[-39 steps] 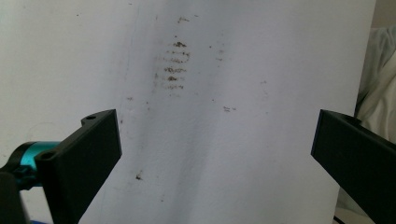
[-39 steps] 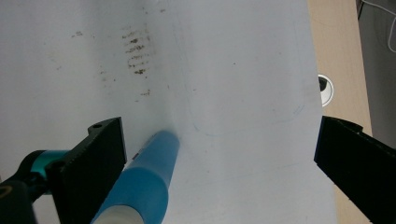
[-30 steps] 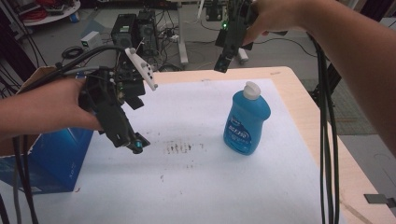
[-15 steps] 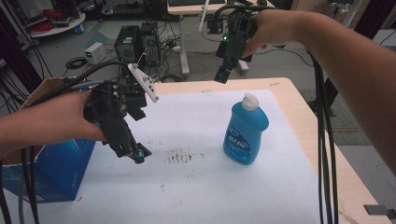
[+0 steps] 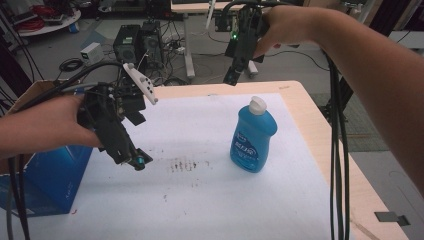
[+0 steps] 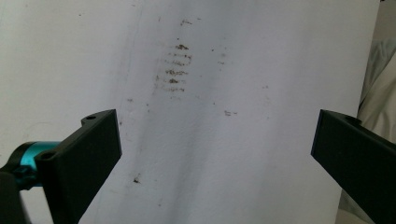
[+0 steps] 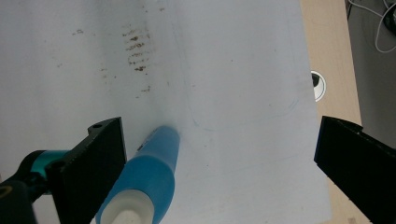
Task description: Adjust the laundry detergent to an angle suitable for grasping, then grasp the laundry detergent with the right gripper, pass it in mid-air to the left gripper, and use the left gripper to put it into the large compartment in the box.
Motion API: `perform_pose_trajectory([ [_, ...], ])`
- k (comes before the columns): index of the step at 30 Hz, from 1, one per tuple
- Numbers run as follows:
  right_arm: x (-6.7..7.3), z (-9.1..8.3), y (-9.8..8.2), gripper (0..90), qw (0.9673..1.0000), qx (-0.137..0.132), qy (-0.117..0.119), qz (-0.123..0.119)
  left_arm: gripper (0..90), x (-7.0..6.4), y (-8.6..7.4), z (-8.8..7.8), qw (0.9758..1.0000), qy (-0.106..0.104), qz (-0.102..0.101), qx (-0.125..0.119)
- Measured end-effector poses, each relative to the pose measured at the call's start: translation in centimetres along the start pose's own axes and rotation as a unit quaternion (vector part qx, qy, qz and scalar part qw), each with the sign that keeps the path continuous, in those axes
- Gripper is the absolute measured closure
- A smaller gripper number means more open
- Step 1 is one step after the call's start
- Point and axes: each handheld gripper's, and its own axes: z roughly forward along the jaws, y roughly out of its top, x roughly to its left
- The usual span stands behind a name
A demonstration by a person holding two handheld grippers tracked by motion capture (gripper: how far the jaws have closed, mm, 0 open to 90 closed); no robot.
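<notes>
The desk [image 5: 320,130] carries a white sheet [image 5: 200,200] with brown smudges [image 5: 182,165] near its middle. A blue box [image 5: 50,180] sits at the sheet's edge, beneath the forearm behind the left tool [image 5: 135,160].

The blue bottle [image 5: 253,135] with a white cap stands upright on the sheet, well apart from the left tool, on that tool's right in the high view, and below the right tool [image 5: 231,80], which hangs in the air beyond the bottle's far side. Its label bears white lettering too blurred to read.

Both tools are wide open and hold nothing. Compared with a second ago, the right tool has risen a little and sits farther from the bottle; the left tool has stayed tilted down over the sheet, and the bottle has not moved.

The right gripper view looks down on the bottle [image 7: 144,182], cap nearest, just inside its left jaw, and shows a faint outline drawn on the sheet and a round cable port [image 7: 319,85] in the desk. The left gripper view shows the smudges [image 6: 175,70] ahead between the jaws, with bare sheet below them.
</notes>
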Motion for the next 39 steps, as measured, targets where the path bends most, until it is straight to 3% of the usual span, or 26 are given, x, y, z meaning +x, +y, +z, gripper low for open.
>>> perform_pose_trajectory([
  [7,0.6,-0.4,-0.4,1.6,1.0,-0.002,-0.006,0.003,1.7,-0.4,0.0,0.0,1.0,-0.001,0.001,-0.002],
  [11,1.0,-0.9,-0.9,1.6,0.9997,0.001,-0.003,0.026,1.6,-0.4,0.0,-0.1,1.0,0.0,0.001,-0.002],
  [12,1.0,-1.1,-1.2,1.6,0.9991,0.005,-0.005,0.043,1.6,-0.4,0.0,-0.1,1.0,-0.001,0.001,-0.002],
  [27,2.3,-2.7,-4.0,1.6,0.9972,-0.01,-0.02,0.071,1.6,-0.2,-0.2,-0.1,1.0,0.003,0.0,-0.006],
  [33,3.0,-3.2,-5.3,1.6,0.9956,-0.021,-0.026,0.088,1.6,-0.4,-0.1,-0.2,1.0,0.005,0.003,-0.005],
  [39,4.0,-3.2,-7.5,1.6,0.9915,-0.039,-0.038,0.118,1.6,-0.4,0.1,0.0,1.0,0.004,0.007,-0.004],
])
